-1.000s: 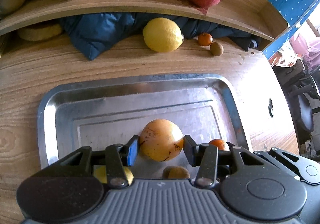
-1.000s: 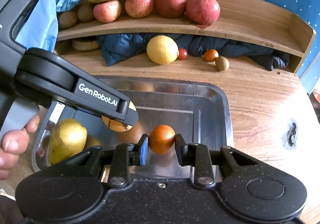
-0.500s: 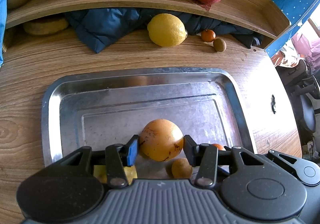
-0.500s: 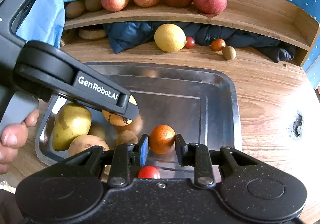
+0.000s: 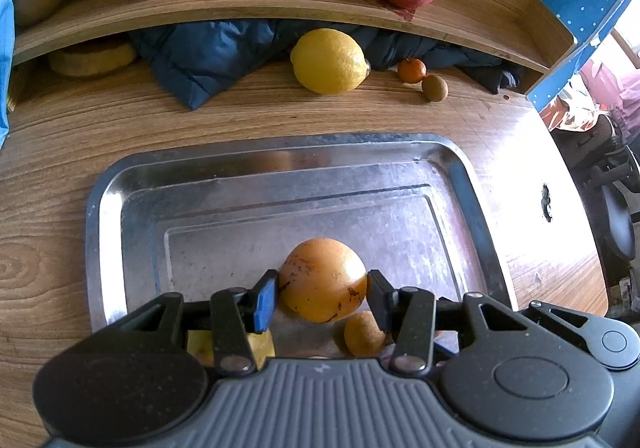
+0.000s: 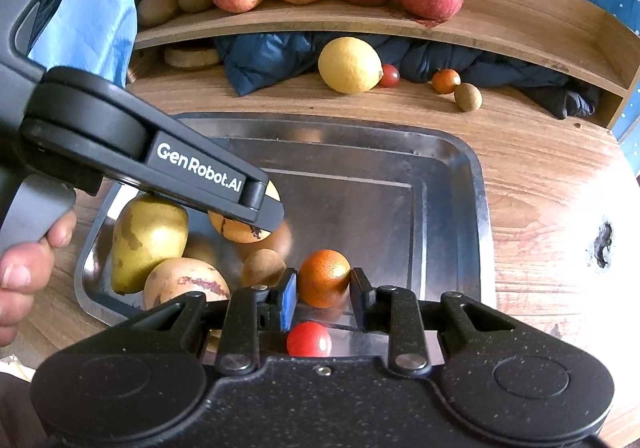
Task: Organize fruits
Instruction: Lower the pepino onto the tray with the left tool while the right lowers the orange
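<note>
Above the tray (image 5: pixel 104 232), an orange (image 5: pixel 322 280) was gripped by the left tool (image 5: pixel 322 294), while a tangerine (image 6: pixel 323 278) was clamped in the right tool (image 6: pixel 323 298).

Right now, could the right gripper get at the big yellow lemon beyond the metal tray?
Probably not yet: the right gripper is shut on a small orange mandarin. The path to the lemon over the tray looks free.
</note>
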